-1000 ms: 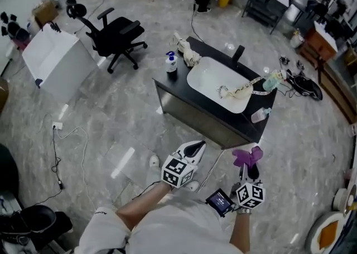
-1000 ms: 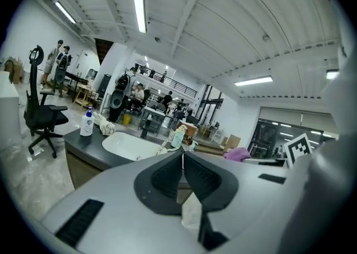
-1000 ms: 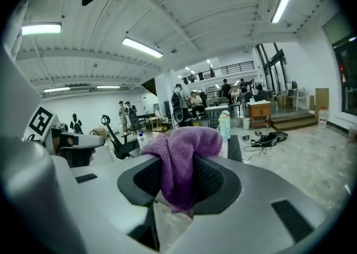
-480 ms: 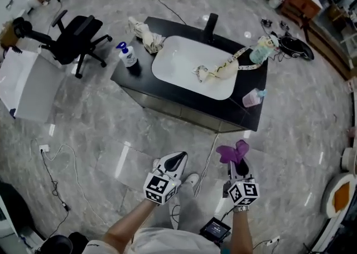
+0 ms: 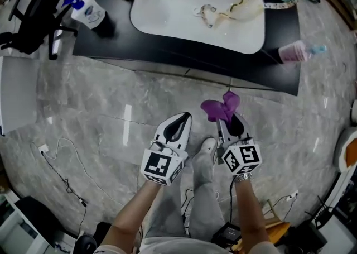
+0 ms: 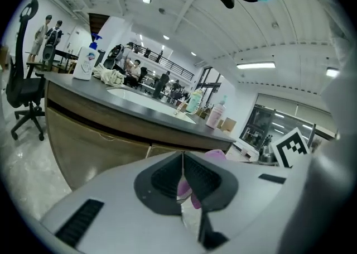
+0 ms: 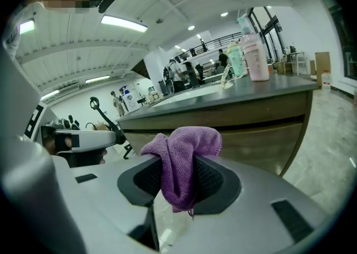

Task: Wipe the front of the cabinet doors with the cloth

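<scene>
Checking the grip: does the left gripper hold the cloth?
No, the right gripper clamps the purple cloth; the left gripper is shut, empty.

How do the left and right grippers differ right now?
The left gripper has its jaws shut flush with nothing between them; the right gripper has its jaws pinching the purple cloth, whose fabric keeps them slightly apart. Both point toward the cabinet front, and neither touches it.

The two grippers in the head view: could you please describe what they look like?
The left gripper and right gripper are white tapering shells with black ribbed pads lining the jaws. Each bears a cube of black-and-white square markers at its rear. The forearms show no sleeves.
</scene>
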A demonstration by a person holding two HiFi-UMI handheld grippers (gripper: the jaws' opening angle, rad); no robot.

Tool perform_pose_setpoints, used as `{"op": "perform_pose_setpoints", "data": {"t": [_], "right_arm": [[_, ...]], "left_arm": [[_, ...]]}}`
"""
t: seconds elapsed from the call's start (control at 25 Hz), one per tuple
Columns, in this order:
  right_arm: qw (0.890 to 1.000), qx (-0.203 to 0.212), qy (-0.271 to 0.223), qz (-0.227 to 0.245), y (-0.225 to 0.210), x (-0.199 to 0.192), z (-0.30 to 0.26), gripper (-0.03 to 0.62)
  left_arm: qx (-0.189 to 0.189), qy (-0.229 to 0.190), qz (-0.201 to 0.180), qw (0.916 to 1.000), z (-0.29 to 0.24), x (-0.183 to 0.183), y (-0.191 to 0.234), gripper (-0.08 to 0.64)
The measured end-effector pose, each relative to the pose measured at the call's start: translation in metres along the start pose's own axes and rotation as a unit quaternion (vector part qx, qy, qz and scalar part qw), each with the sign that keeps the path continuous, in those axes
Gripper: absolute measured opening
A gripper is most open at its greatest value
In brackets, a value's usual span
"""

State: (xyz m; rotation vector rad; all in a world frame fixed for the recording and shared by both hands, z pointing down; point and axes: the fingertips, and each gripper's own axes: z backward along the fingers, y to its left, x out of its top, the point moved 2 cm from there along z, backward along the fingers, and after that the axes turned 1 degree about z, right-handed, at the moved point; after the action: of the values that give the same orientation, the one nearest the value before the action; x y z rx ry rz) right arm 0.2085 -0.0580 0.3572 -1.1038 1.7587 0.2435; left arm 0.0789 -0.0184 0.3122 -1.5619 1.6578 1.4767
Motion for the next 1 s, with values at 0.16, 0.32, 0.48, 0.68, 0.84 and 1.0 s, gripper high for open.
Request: {"op": "perform_pose_setpoints", "data": {"t": [0.16, 0.32, 0.48, 0.68, 0.84, 1.0], "right_arm": [[0.998, 0.037, 0.022, 0.036, 0.031, -0.028, -0.048, 0.133], [0.997, 0.049, 0.021, 0.049, 0.04, -0.041, -0.082, 0.133], [0.997, 0.052, 0.012, 0.054, 0.048, -0.041, -0.112, 0.133], [0.998, 0.047, 0.003, 0.05, 0.053, -0.024, -0.139, 0.133], [0.998, 0.041, -0.008, 0.047, 0.048, -0.003, -0.155, 0.133], [0.999, 0.035, -0.002, 0.028, 0.035, 0.007, -0.159, 0.133]], "left_arm": [[0.01, -0.007, 0.009, 0.9999, -0.008, -0.017, 0.042, 0.017], [0.009, -0.012, 0.024, 0.9996, -0.021, -0.038, 0.065, 0.017], [0.003, -0.006, 0.028, 0.9996, -0.025, -0.054, 0.077, 0.016], [-0.002, -0.005, 0.025, 0.9997, -0.028, -0.055, 0.081, 0.017], [0.003, -0.011, 0.021, 0.9997, -0.032, -0.047, 0.081, 0.017], [0.013, -0.008, 0.02, 0.9997, -0.034, -0.053, 0.077, 0.017]]}}
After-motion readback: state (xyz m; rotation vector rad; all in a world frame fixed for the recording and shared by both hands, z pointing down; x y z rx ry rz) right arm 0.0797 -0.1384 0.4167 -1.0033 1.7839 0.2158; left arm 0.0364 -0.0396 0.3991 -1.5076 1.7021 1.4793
